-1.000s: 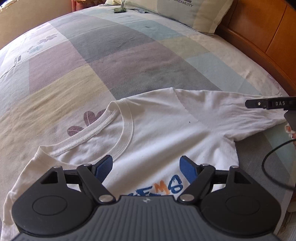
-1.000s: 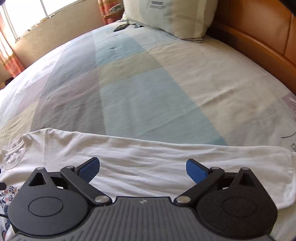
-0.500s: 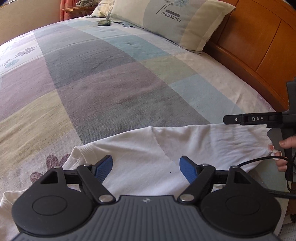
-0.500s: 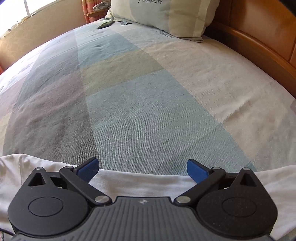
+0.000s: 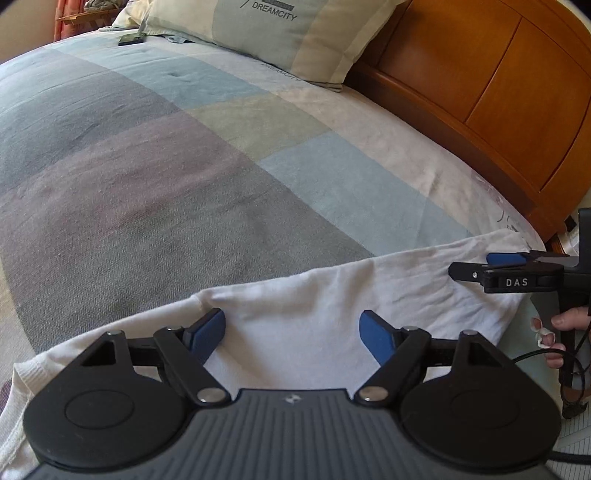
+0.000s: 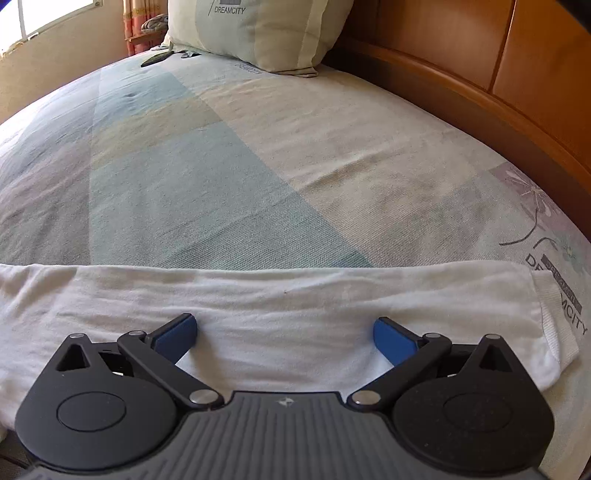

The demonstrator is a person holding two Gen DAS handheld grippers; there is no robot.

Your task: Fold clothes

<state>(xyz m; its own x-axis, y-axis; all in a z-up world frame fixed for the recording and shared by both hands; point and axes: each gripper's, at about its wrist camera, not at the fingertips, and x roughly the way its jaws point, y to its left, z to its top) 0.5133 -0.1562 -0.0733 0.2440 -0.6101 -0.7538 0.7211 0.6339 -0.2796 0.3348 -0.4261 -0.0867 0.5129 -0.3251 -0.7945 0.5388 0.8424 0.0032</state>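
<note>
Spread flat, a white T-shirt (image 5: 332, 295) lies along the near edge of a bed covered in a pastel patchwork sheet (image 5: 166, 177), its sleeve (image 6: 546, 314) reaching toward the wooden headboard (image 5: 498, 92). Over the shirt's shoulder the left gripper (image 5: 293, 330) hangs with blue pads (image 5: 207, 328) spread wide and nothing between them, while the right gripper (image 6: 284, 334), gripped by a person's hand (image 5: 565, 325), hovers over the sleeve equally wide and empty; a DREAMCITY pillow (image 6: 258, 29) rests at the far end
</note>
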